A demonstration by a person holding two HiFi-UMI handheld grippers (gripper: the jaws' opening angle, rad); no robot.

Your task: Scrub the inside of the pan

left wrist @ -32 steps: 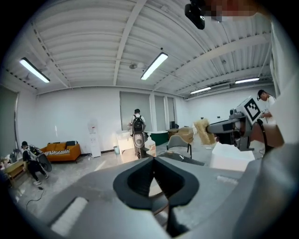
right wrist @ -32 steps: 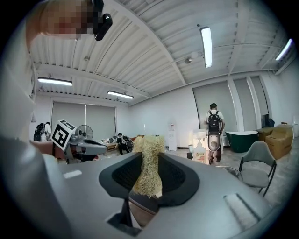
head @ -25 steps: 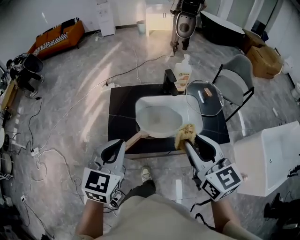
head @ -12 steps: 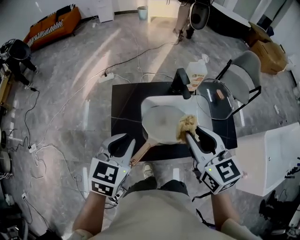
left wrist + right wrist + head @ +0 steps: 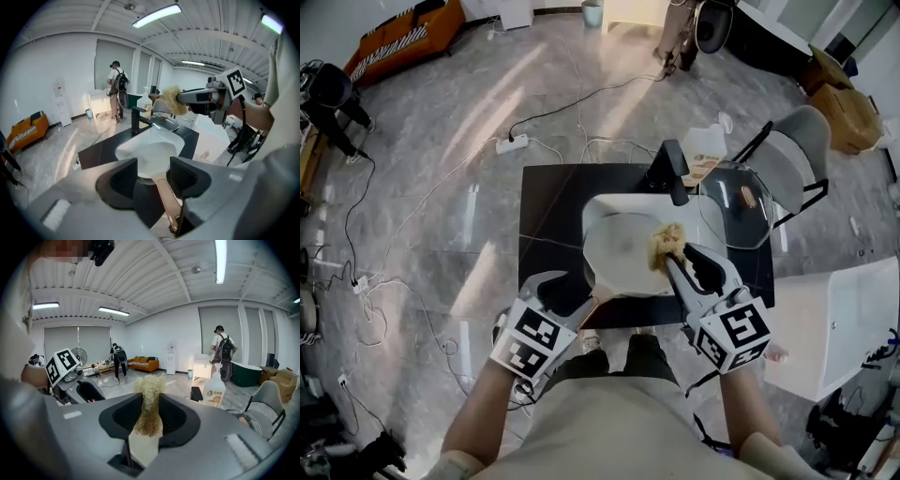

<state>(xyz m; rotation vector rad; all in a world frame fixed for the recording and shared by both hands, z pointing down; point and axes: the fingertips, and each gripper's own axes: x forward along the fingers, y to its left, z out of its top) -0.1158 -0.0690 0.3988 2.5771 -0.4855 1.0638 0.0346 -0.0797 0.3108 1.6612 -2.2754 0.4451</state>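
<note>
The pan (image 5: 623, 255) with its pale inside rests in the white sink (image 5: 698, 214); it also shows ahead in the left gripper view (image 5: 152, 158). Its copper-coloured handle (image 5: 168, 201) runs back between the jaws of my left gripper (image 5: 153, 171), close to the right one. Those jaws are opening and neither pad presses on it. In the head view, my left gripper (image 5: 572, 289) is at the pan's near left. My right gripper (image 5: 680, 262) is shut on a straw-coloured scrubber (image 5: 666, 244), held over the pan's right side; the scrubber (image 5: 149, 404) sticks out past the jaws.
A black tap (image 5: 673, 171) stands at the sink's back, a soap bottle (image 5: 705, 150) behind it. A glass lid (image 5: 748, 214) lies on the black counter (image 5: 548, 216) at the right. A grey chair (image 5: 797, 150) and a white tub (image 5: 834, 309) stand to the right. Cables cross the floor.
My left gripper has moved right and forward onto the pan's handle, and its jaws have parted. The right gripper has carried the scrubber from the pan's near rim to over its right side.
</note>
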